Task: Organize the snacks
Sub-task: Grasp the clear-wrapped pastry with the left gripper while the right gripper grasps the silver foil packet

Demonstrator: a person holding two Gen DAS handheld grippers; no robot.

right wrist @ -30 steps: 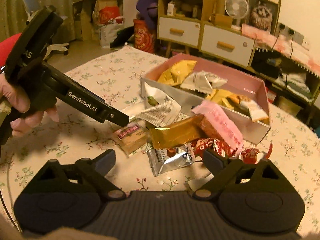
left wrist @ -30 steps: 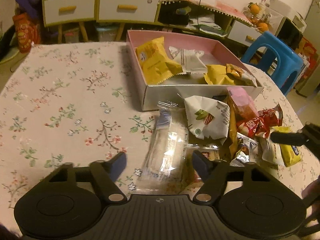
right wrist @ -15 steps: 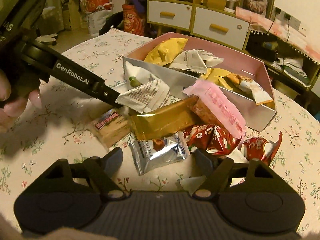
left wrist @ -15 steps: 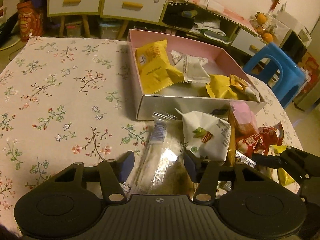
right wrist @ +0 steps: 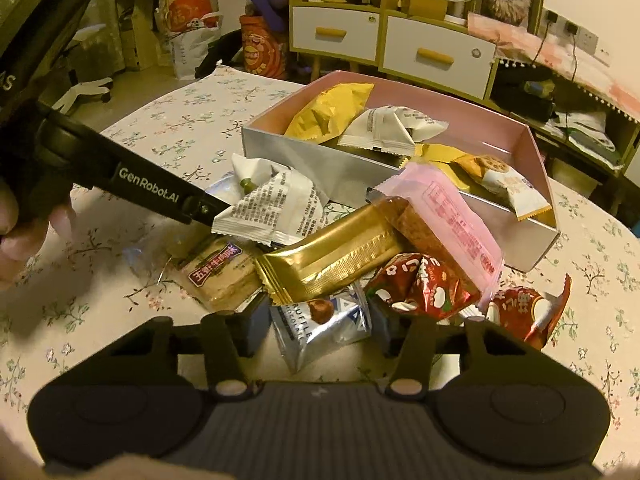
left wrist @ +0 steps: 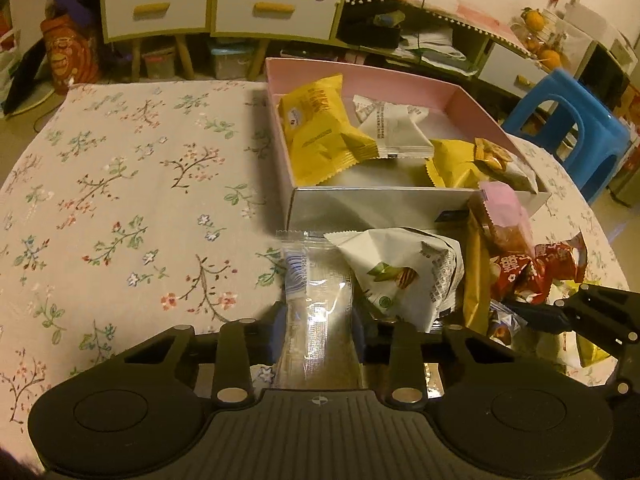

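My left gripper [left wrist: 319, 324] is closing on a clear-wrapped cracker packet [left wrist: 316, 292], and both pads touch its sides. My right gripper [right wrist: 318, 330] is closing on a silver truffle chocolate packet [right wrist: 320, 320] that fills the gap between its pads. Both packets lie in a loose pile in front of a pink-lined box [left wrist: 380, 208] that holds yellow and white packets. The pile also includes a white packet [left wrist: 400, 276], a gold bar [right wrist: 332, 256], a pink packet [right wrist: 448, 216] and red packets [right wrist: 424, 288]. The left gripper's finger [right wrist: 152, 188] reaches under the white packet.
A floral tablecloth [left wrist: 120, 200] covers the round table, bare on the left side. A blue stool [left wrist: 572, 120] stands past the table's right edge. A cabinet with white drawers [left wrist: 216, 8] lines the back wall. A person's hand [right wrist: 24, 224] grips the left tool.
Both pairs of jaws have narrowed. The left ones came in onto the clear packet and the right ones onto the silver packet. The views have edged slightly closer to the pile.
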